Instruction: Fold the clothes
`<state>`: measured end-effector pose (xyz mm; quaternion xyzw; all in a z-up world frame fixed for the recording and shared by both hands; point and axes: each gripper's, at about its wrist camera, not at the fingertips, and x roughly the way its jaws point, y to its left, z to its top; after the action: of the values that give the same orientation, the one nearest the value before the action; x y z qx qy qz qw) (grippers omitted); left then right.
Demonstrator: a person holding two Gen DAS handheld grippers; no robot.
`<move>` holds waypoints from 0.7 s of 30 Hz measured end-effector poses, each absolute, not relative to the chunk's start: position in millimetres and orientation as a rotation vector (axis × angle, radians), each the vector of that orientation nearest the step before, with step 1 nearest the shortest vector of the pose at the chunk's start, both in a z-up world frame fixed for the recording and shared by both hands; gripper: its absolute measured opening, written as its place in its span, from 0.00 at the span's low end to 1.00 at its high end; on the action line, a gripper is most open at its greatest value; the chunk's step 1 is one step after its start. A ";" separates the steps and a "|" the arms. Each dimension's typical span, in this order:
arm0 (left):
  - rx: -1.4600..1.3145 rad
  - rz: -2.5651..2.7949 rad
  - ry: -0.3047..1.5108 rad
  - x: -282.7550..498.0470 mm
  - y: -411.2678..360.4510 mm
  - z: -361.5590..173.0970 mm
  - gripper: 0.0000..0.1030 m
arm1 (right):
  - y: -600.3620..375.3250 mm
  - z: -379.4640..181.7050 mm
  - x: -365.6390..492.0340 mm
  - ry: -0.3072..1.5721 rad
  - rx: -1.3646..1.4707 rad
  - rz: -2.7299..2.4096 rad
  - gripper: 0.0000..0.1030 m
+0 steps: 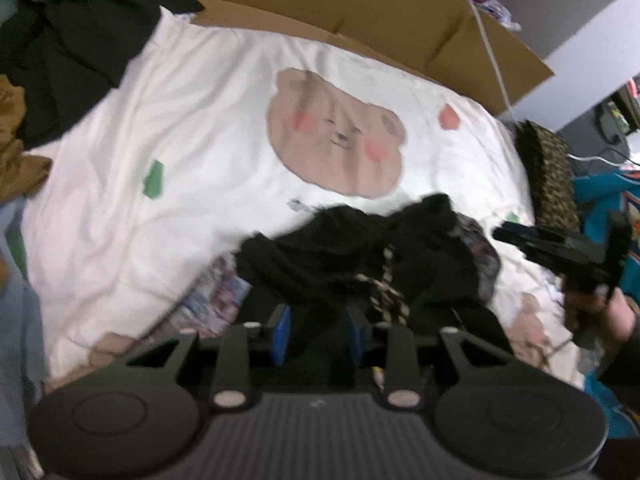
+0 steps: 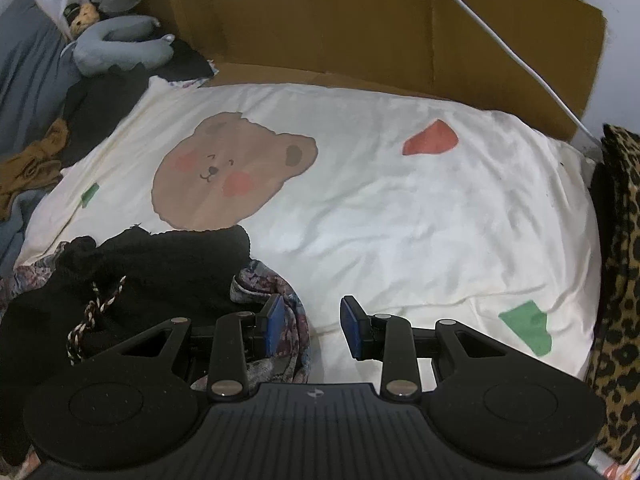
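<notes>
Looking down along the left gripper point(image 1: 318, 334), we find a black knitted garment point(image 1: 360, 256) bunched straight ahead of its blue pads point(image 1: 281, 332). Dark cloth fills the space between them, but the blur keeps us from telling whether they press on it; the jaws stand partly apart. A twisted cord point(image 1: 386, 292) in black and cream trails out of the heap just beside the right-hand pad.

From the right wrist view the same garment point(image 2: 160, 268) lies at the near left corner of the bed cover point(image 2: 400, 208), left of the right gripper point(image 2: 312, 326). Its jaws stand moderately apart and hold nothing: plain cover shows between them. The left finger sits just beside a flowered fabric point(image 2: 276, 284), thin, crumpled and mottled in grey and pink, which peeks out from under the black knit.

We see the knit as thick, fuzzy and lumpy, with no flat edge showing. The cover is smooth, cream-white and softly creased, printed with a brown bear face point(image 2: 224, 176), a red patch and green patches. Along its far edge stands stiff brown cardboard point(image 2: 400, 40); along the right edge lies a leopard-print cloth point(image 2: 620, 260).
</notes>
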<state>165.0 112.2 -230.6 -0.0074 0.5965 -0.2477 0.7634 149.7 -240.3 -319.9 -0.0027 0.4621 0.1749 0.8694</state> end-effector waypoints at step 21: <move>0.050 -0.435 1.287 211.2 144.3 -312.9 0.22 | -209.1 -347.1 186.1 1.014 -0.042 0.438 0.37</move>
<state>211.2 144.3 -312.9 0.0229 0.5951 -0.2011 0.7777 186.1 -209.1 -347.1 -0.0202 0.4815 0.2080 0.8511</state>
